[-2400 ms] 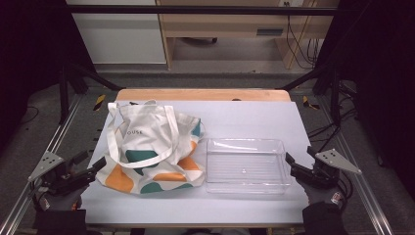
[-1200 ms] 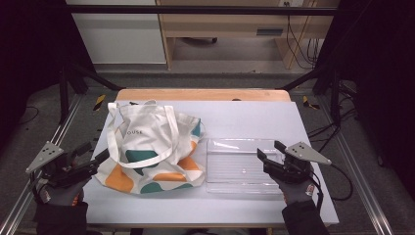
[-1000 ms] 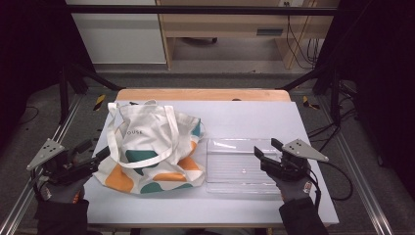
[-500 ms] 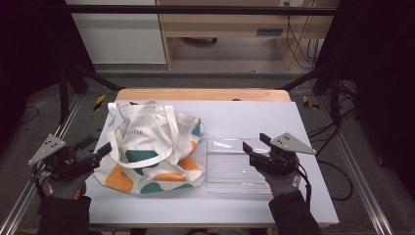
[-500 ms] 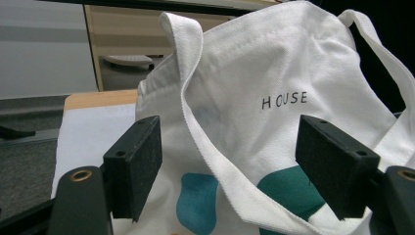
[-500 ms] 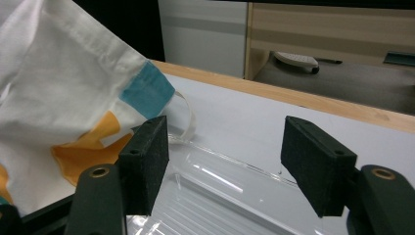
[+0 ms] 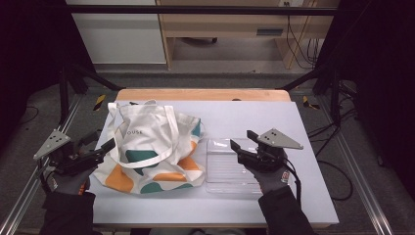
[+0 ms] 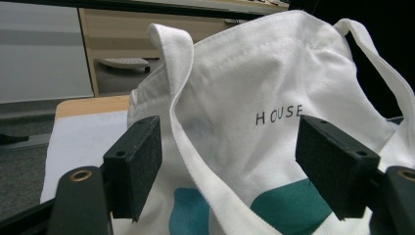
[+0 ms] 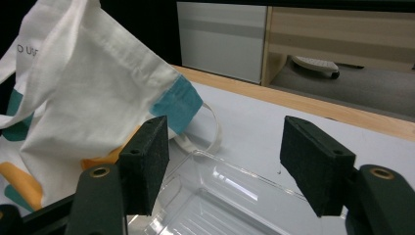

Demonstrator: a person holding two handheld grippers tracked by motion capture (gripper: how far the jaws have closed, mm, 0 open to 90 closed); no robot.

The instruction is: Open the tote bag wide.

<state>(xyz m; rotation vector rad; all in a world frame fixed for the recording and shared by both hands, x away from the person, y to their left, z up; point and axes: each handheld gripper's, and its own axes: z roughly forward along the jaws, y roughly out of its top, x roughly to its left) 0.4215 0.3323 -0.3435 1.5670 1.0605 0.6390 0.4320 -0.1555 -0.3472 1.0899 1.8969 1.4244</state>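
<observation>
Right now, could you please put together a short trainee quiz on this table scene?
1. True or false: the right gripper has its jaws shut on the clear tray.
2. What word is printed on the tote bag?
3. Which thing lies between the jaws in the left gripper view? A) the bag's strap B) the tray C) a cable

Key:
1. False; the jaws stand open above the tray.
2. HOUSE.
3. A; the white strap runs between the open jaws.
</observation>
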